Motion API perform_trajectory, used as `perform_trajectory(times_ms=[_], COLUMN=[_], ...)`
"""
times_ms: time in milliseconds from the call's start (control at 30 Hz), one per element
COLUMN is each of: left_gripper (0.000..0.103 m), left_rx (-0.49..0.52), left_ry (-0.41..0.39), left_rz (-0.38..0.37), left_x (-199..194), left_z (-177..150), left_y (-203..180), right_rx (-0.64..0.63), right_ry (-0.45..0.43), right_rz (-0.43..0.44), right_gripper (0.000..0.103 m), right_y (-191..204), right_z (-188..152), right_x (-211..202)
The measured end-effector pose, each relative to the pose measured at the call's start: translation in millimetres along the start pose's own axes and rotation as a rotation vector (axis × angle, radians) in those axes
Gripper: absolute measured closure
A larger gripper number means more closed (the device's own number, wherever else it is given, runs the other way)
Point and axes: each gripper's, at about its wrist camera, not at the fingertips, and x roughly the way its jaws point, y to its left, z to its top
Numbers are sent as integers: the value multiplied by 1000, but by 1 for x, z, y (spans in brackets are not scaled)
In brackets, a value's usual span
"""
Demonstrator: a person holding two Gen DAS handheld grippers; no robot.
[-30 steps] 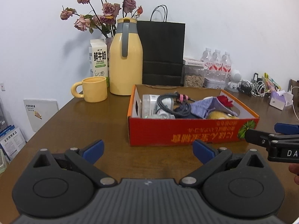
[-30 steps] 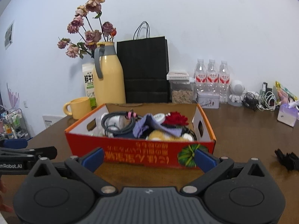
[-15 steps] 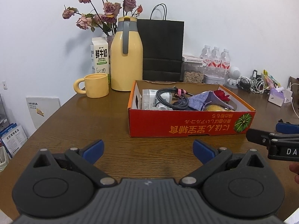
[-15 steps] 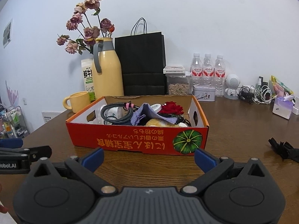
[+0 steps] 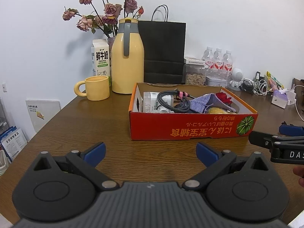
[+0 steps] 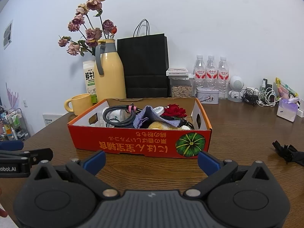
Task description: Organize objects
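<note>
Cardboard box [image 5: 191, 127], red-orange outside and white inside, stands on the brown wooden table [image 5: 91, 125] in front of both grippers, with its printed long side and the green pumpkin picture toward the cameras. Inside it lie a coiled black cable [image 5: 172, 101] with a pink band, a purple cloth [image 5: 206, 103], a red rose [image 6: 174, 111], something yellow [image 6: 160, 125] under the cloth, and some white containers [image 5: 150, 99] (their labels are too small to read).

Left gripper [image 5: 151, 152] hovers over the table just before the box; its blue fingertips [image 5: 95, 150] are wide apart and hold nothing. Right gripper [image 6: 151, 158] is also before the box, near its front wall, and its blue fingertips [image 6: 206, 161] are spread wide with nothing between them. Each gripper shows at the edge of the other camera's view, so they are side by side.

Behind the box stand a yellow thermos jug [image 5: 127, 57], a yellow mug [image 5: 95, 90], a milk carton [image 5: 100, 57], a black paper bag [image 5: 164, 51] and dried pink roses [image 5: 106, 13]. Further right are three water bottles [image 6: 211, 72], a jar of seeds [image 6: 181, 87], a small tin [image 6: 207, 95] and a tangle of cables [image 6: 262, 96]. On the table at the right lies a black crumpled thing [image 6: 288, 152], well apart from the box.
</note>
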Motion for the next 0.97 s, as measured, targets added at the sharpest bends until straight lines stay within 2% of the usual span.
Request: perform_trajectory(times_ms=[500,800,967], left_gripper=[0,0,0], left_rx=[0,-4,-17], left_ry=[-2,-15,-21], left_rz=[-11,25,16], left_x=[-1,-2,-3], left_z=[-1,-2,-1], left_y=[0,-1,0], right_rx=[-1,-1,-2], right_ry=[1,1,5], right_rz=[0,0,0], right_gripper=[0,0,0], right_y=[0,0,2], right_z=[0,0,-1], right_x=[-1,-1,0])
